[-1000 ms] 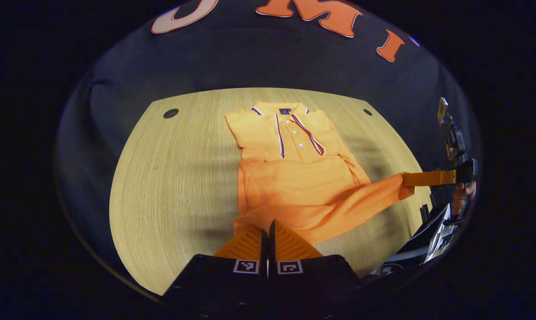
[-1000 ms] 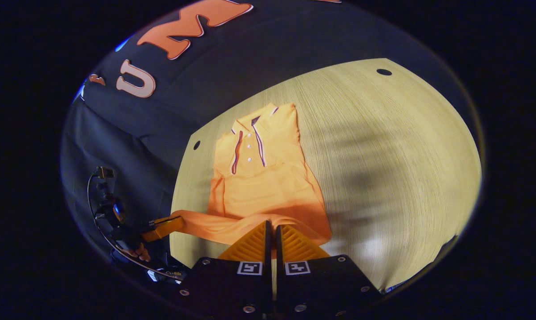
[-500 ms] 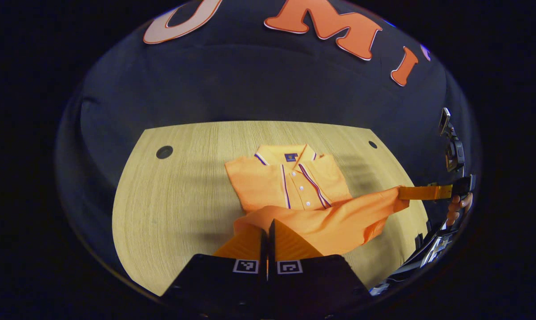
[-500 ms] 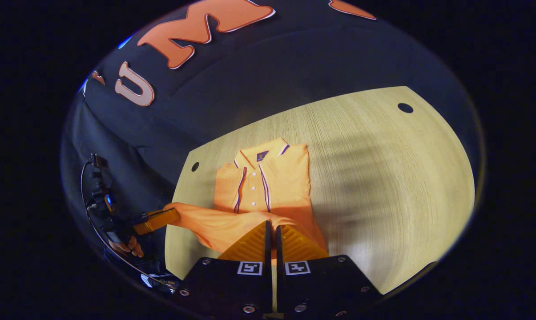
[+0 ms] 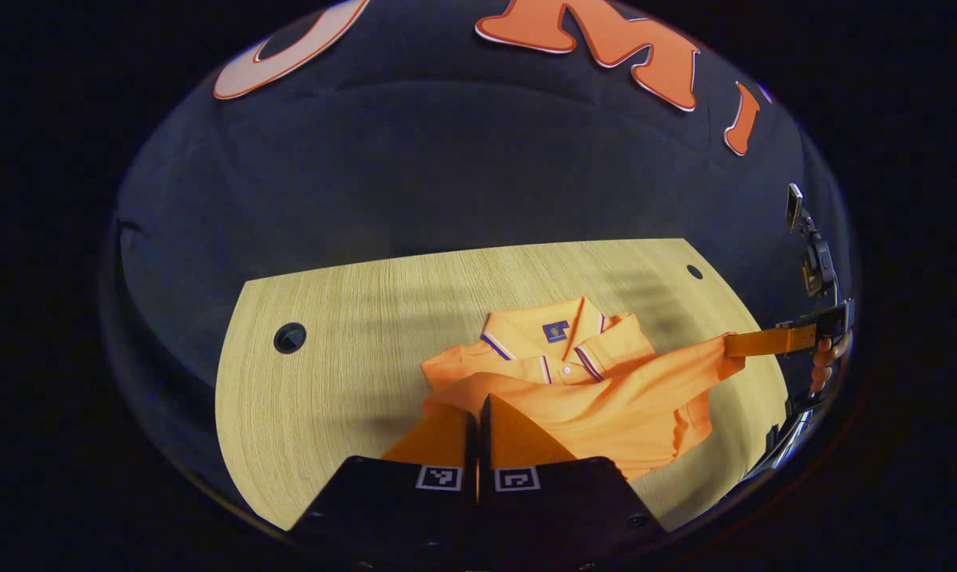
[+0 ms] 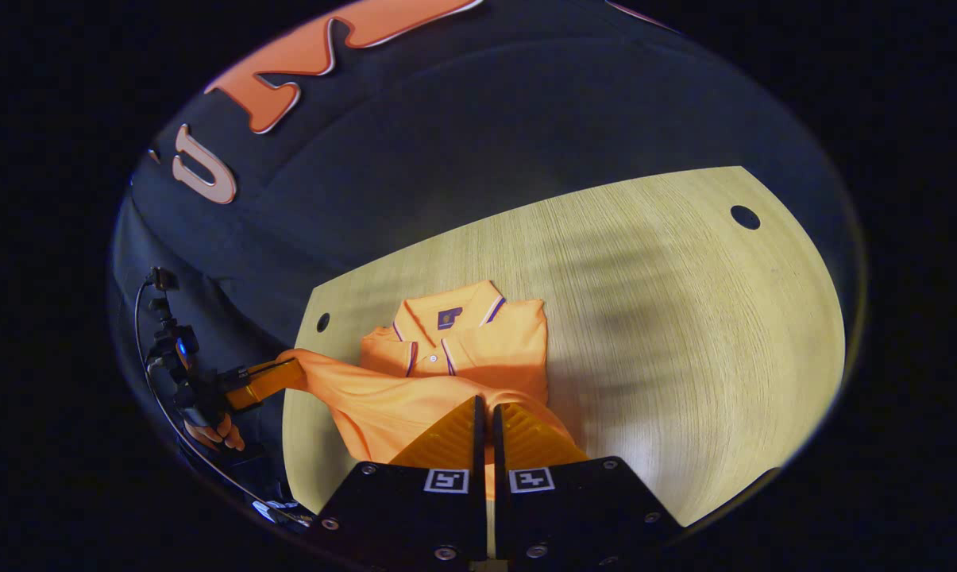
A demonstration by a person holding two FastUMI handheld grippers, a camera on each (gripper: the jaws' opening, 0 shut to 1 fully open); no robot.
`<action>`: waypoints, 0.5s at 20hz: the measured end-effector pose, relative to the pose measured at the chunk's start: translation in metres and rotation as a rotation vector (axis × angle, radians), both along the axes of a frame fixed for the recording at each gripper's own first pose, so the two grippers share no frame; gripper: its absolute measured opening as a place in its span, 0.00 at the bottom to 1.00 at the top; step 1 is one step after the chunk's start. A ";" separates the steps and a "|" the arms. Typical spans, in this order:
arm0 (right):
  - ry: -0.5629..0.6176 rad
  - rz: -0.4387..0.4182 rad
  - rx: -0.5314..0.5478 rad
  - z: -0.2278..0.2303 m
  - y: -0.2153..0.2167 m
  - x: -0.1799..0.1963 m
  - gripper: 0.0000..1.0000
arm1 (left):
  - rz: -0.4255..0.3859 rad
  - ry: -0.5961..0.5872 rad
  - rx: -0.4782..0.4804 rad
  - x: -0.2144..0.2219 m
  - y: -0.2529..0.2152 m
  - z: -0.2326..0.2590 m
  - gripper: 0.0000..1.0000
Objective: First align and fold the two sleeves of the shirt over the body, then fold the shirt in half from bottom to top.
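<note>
An orange polo shirt (image 5: 597, 397) (image 6: 454, 357) lies on the wooden table (image 5: 343, 381) (image 6: 684, 334), its sleeves folded over the body and its collar toward the far wall. My left gripper (image 5: 476, 401) is shut on the hem's left corner and holds it raised over the lower body. My right gripper (image 6: 484, 403) is shut on the hem's right corner, lifted likewise. The raised bottom half drapes between them and covers the shirt up to the placket. In the left gripper view the right gripper (image 5: 728, 344) shows at the far right; in the right gripper view the left gripper (image 6: 291, 367) shows at the left.
The table has round cable holes (image 5: 289, 338) (image 6: 744, 217) near its far corners. A hand (image 5: 823, 361) (image 6: 212, 433) holds each distant gripper. Cables and camera gear (image 6: 164, 334) hang past the table's side edge. Bare wood lies to each side of the shirt.
Both grippers have carried the hem up and toward the collar. The bottom half now covers most of the body; only the collar and top buttons remain exposed.
</note>
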State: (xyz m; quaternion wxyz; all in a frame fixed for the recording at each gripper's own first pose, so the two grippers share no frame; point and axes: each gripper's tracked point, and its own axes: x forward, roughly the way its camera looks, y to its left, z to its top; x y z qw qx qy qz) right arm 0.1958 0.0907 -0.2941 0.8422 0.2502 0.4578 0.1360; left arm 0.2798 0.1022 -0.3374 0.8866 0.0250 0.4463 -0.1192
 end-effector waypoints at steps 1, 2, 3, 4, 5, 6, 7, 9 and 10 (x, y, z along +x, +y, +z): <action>-0.003 0.000 -0.015 -0.002 -0.001 0.010 0.05 | 0.007 -0.012 0.015 0.011 0.005 -0.002 0.01; -0.007 -0.007 -0.025 -0.003 -0.004 0.021 0.05 | 0.011 -0.029 0.024 0.023 0.007 -0.003 0.01; -0.006 -0.014 -0.027 -0.004 -0.005 0.033 0.05 | 0.015 -0.037 0.037 0.032 0.009 -0.006 0.01; -0.005 -0.022 -0.028 -0.005 -0.005 0.045 0.04 | 0.014 -0.047 0.055 0.040 0.012 -0.010 0.01; -0.004 -0.029 -0.035 -0.007 -0.007 0.055 0.04 | 0.013 -0.052 0.087 0.046 0.017 -0.015 0.01; -0.003 -0.034 -0.045 -0.011 -0.009 0.067 0.05 | 0.007 -0.060 0.109 0.051 0.019 -0.019 0.01; 0.006 -0.038 -0.053 -0.017 -0.011 0.076 0.05 | 0.012 -0.069 0.125 0.057 0.021 -0.023 0.01; 0.037 -0.045 -0.056 -0.027 -0.015 0.088 0.05 | 0.001 -0.065 0.142 0.063 0.023 -0.033 0.01; 0.051 -0.056 -0.048 -0.031 -0.018 0.093 0.05 | -0.004 -0.060 0.157 0.065 0.025 -0.039 0.01</action>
